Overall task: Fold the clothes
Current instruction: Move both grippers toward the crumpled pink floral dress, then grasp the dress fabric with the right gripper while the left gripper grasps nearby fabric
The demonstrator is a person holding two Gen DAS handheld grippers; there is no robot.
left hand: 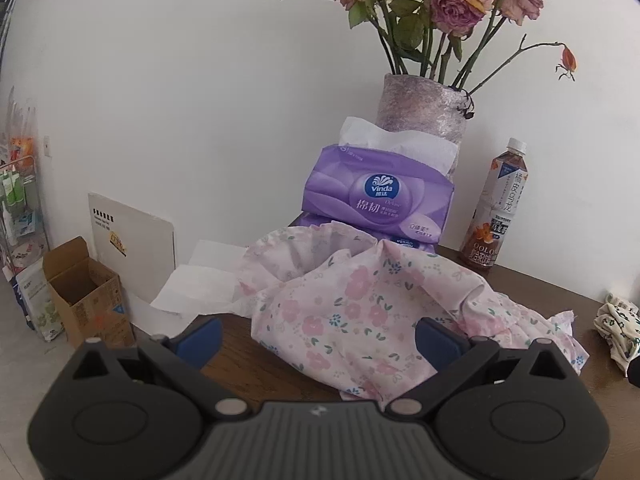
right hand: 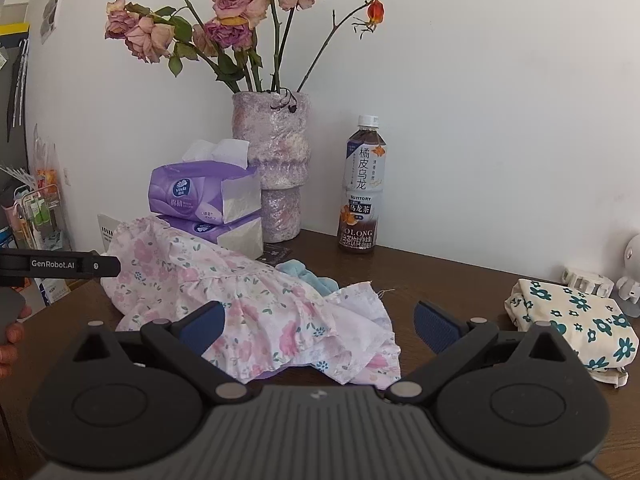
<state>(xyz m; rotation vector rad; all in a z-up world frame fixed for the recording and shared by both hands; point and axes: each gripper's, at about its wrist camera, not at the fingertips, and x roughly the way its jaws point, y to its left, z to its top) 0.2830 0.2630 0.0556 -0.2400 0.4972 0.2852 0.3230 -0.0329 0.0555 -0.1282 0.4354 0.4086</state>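
Crumpled pink floral cotton garment (right hand: 248,304) lies heaped on the dark wooden surface (right hand: 440,276) before both spread, empty claws, left (left hand: 318,338) and right (right hand: 320,326), so folding seemingly calls for pinching an edge and flattening it.

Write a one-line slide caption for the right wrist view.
Open right tool poised over a crumpled pink floral garment on a wooden table, beside tissue packs.

Thin floral cloth garment (right hand: 248,304) lies crumpled on glossy dark wood table (right hand: 460,276).
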